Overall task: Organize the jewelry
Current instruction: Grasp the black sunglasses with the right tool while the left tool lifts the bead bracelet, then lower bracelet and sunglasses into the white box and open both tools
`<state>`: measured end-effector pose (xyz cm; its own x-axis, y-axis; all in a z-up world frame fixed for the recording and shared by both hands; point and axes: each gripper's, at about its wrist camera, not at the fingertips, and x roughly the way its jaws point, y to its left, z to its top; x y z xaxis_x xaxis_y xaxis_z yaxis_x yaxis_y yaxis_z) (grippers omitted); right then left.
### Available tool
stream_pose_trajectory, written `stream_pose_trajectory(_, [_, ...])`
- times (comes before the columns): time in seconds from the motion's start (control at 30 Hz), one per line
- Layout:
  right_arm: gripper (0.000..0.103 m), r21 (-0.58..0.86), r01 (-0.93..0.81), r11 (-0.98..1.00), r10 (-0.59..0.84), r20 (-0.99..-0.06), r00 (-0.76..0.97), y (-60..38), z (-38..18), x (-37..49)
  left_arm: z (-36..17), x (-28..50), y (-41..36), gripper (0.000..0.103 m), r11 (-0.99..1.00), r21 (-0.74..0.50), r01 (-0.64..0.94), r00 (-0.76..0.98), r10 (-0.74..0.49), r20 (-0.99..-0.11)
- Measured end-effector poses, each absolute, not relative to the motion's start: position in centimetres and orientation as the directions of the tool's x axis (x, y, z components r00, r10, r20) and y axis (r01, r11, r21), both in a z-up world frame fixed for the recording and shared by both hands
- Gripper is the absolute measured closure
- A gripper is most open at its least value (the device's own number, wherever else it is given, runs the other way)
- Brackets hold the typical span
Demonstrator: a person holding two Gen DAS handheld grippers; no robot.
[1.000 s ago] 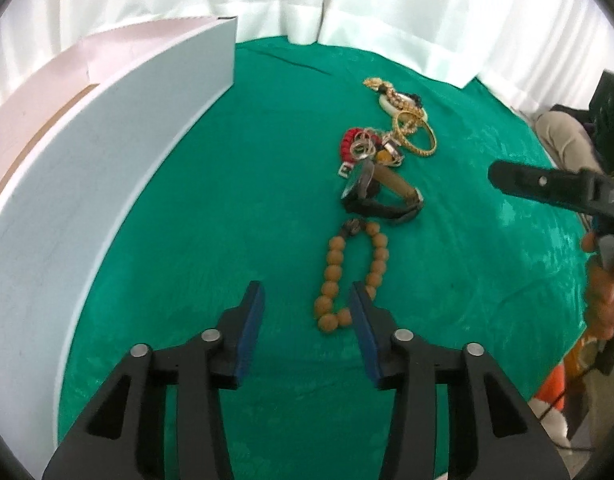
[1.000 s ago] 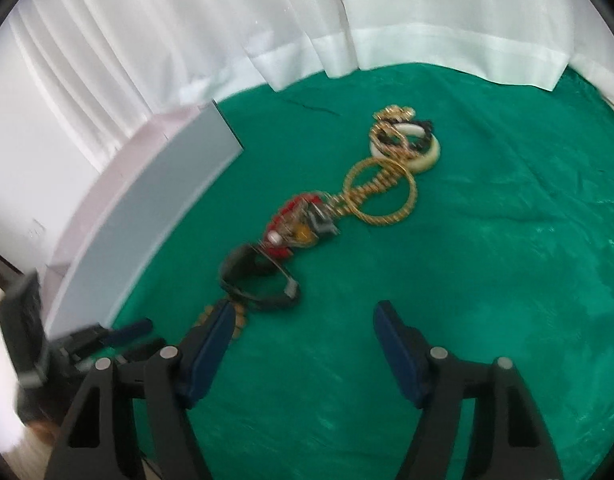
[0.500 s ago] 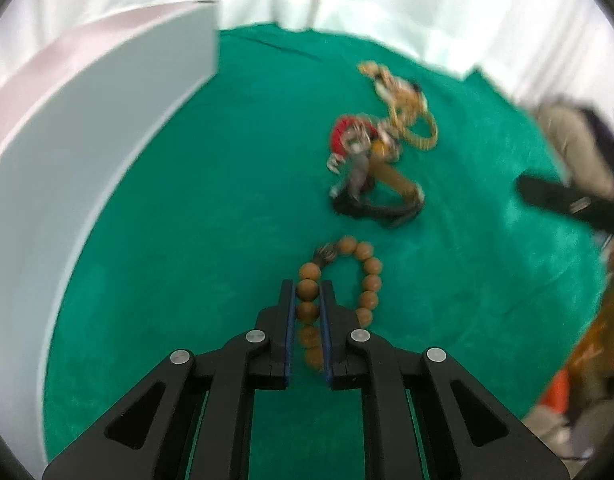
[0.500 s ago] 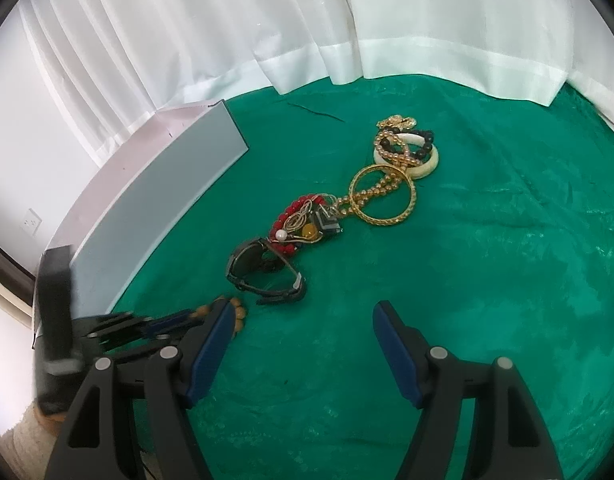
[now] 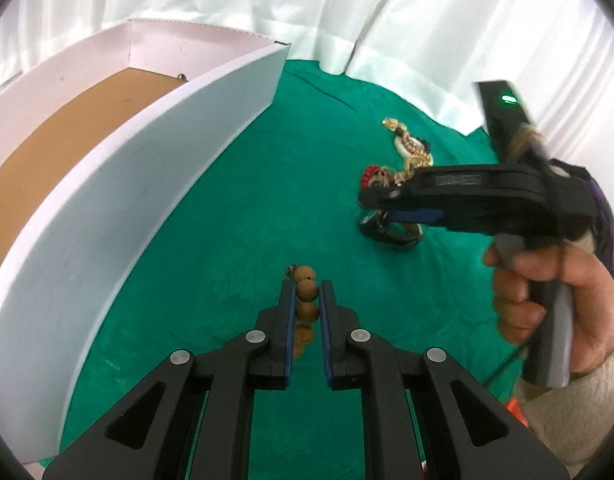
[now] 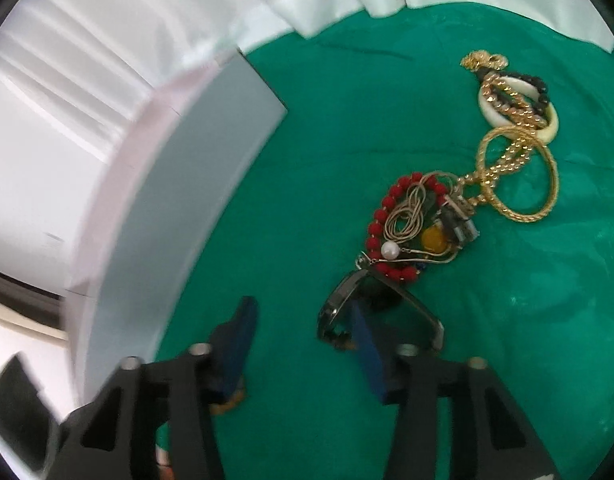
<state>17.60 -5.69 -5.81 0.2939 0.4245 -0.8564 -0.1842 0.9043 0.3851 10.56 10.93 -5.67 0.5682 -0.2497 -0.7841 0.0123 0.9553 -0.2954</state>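
Note:
My left gripper [image 5: 306, 294] is shut on a wooden bead bracelet [image 5: 308, 288], held just off the green cloth [image 5: 247, 220] beside the white box [image 5: 119, 184]. My right gripper [image 6: 301, 314] hangs low over the black watch [image 6: 387, 300] with its jaws closing. Its right finger [image 6: 363, 328] stands against the watch's near edge, and the left finger is clear of it. Behind the watch lie a red bead bracelet [image 6: 377, 224], a gold bangle [image 6: 547, 184] and a white bangle [image 6: 503, 116] tangled with chains. The left wrist view shows the right gripper [image 5: 377, 204] side-on.
The white box has a brown cardboard floor [image 5: 67, 128], and its tall wall runs along the left of the cloth. A hand [image 5: 547, 292] holds the right gripper at the right. White curtains [image 5: 347, 8] hang behind the cloth.
My left gripper shut on the wooden bead bracelet and lifted it, swinging toward the box. My right gripper dropped toward the black watch and its jaws narrowed.

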Motion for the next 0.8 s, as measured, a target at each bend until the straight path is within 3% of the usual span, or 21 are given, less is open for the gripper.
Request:
stream_pose_trajectory(0.07, [0.086,0.313,-0.142,0.939,0.342,-0.892,0.296,-5.1,-6.7,17.8,-5.6,10.4,10.8,0.094,0.956,-0.292,0.013,0.569,-0.247,-0.785])
stream_pose_trajectory(0.17, [0.091,0.333,-0.103,0.937,0.348,-0.876,0.335,-6.4,-5.9,17.1,-4.5,9.2,11.8,0.094,0.950,-0.311,0.017,0.583,-0.262,-0.769])
stream_pose_trajectory(0.33, [0.092,0.432,-0.151,0.889,0.454,-0.795,0.402,-9.7,-0.6,14.2,-1.1,7.8,12.8,0.094,0.935,-0.354,0.036,0.636,-0.295,-0.713])
stream_pose_trajectory(0.53, [0.092,0.390,-0.319,0.864,0.500,-0.743,0.445,-7.5,5.9,11.9,4.6,6.3,15.3,0.094,0.928,-0.371,0.029,0.717,-0.278,-0.640])
stream_pose_trajectory(0.8, [0.092,0.290,-0.626,0.724,0.617,-0.678,0.400,6.5,10.7,10.6,9.8,6.6,22.5,0.094,0.952,-0.279,-0.125,0.778,-0.080,-0.624])
